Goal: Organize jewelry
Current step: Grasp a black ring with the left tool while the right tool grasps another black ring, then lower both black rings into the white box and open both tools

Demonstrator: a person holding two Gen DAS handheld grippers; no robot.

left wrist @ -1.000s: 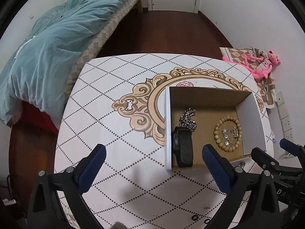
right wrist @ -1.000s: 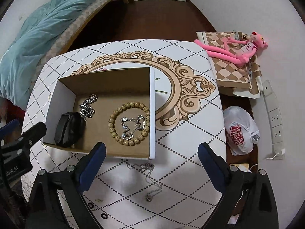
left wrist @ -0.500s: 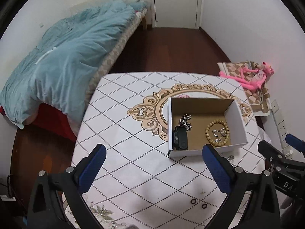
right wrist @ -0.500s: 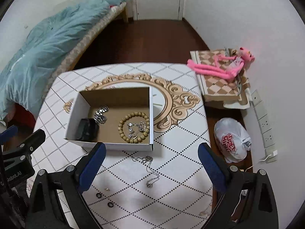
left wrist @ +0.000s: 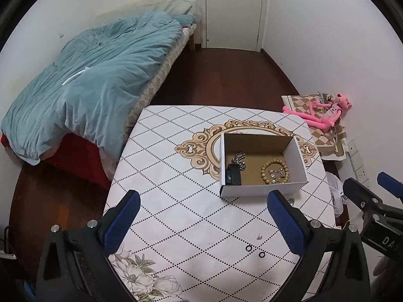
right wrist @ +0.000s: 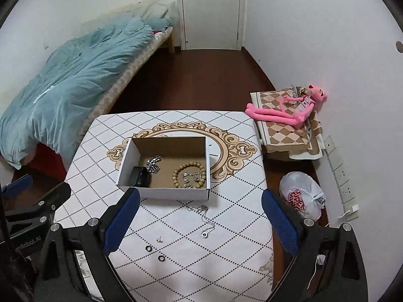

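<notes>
An open cardboard box (left wrist: 262, 191) (right wrist: 163, 192) stands on the patterned table (left wrist: 176, 201) (right wrist: 231, 239). It holds a black case (right wrist: 138, 176), a silver chain (right wrist: 153, 164), a wooden bead bracelet (right wrist: 190, 173) and a small silver piece. On the table in front of the box lie a silver necklace (right wrist: 205, 220), two black rings (right wrist: 149, 248) (left wrist: 248, 248) and a small stud (right wrist: 159, 239). My left gripper (left wrist: 201, 220) and right gripper (right wrist: 199, 222) are both open and empty, held high above the table's near edge.
A bed with a blue duvet (left wrist: 88, 83) stands left of the table. A pink plush toy (right wrist: 289, 110) lies on a checked cushion at the right wall. A white plastic bag (right wrist: 302, 198) sits on the floor by the table's right edge. A closed door (right wrist: 211, 10) is at the back.
Both grippers have pulled back and up from the box, so the table and room show much smaller. Nothing was picked up or released.
</notes>
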